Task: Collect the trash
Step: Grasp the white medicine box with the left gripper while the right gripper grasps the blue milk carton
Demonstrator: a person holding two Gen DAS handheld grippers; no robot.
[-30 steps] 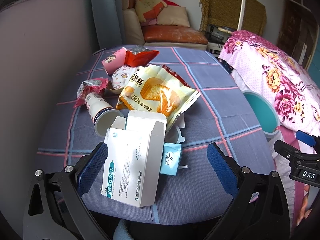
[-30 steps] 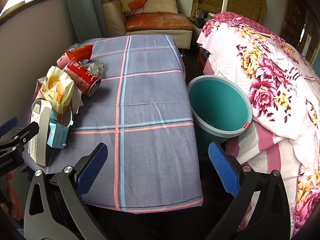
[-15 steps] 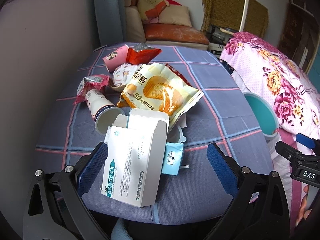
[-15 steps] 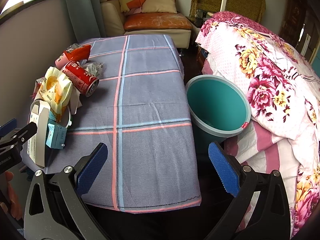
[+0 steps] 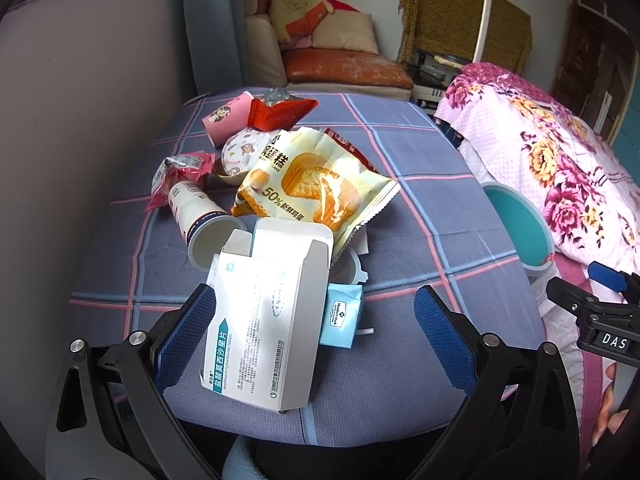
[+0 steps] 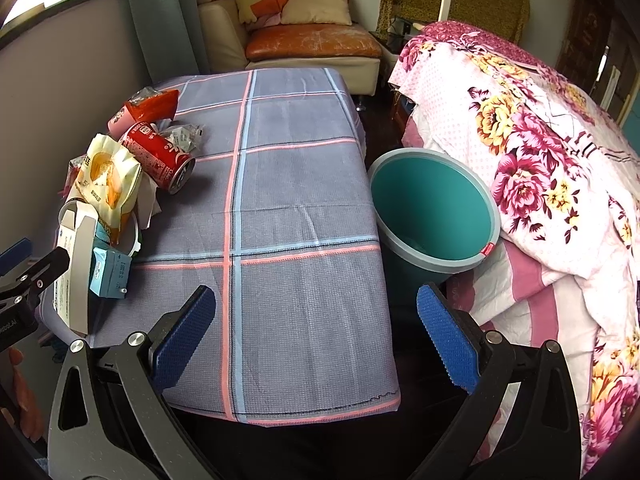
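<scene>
Trash lies heaped on the left half of the desk (image 6: 304, 208), which wears a blue-grey plaid cloth: an opened white medicine box (image 5: 264, 320) nearest the edge, a small blue carton (image 5: 340, 320) touching its right side, a tipped paper cup (image 5: 200, 220), a yellow cake wrapper (image 5: 316, 188), a red soda can (image 6: 160, 156) and a red snack bag (image 5: 280, 110) further back. Beside the desk, against the flowered bed (image 6: 540, 152), stands a teal bin (image 6: 432, 208). Both claws are released and hold nothing. The left claw (image 5: 316, 336) straddles the medicine box, so collecting looks only just begun. Next it should clench on the box and carry it to the bin. The right claw (image 6: 316, 336) hovers over bare cloth.
</scene>
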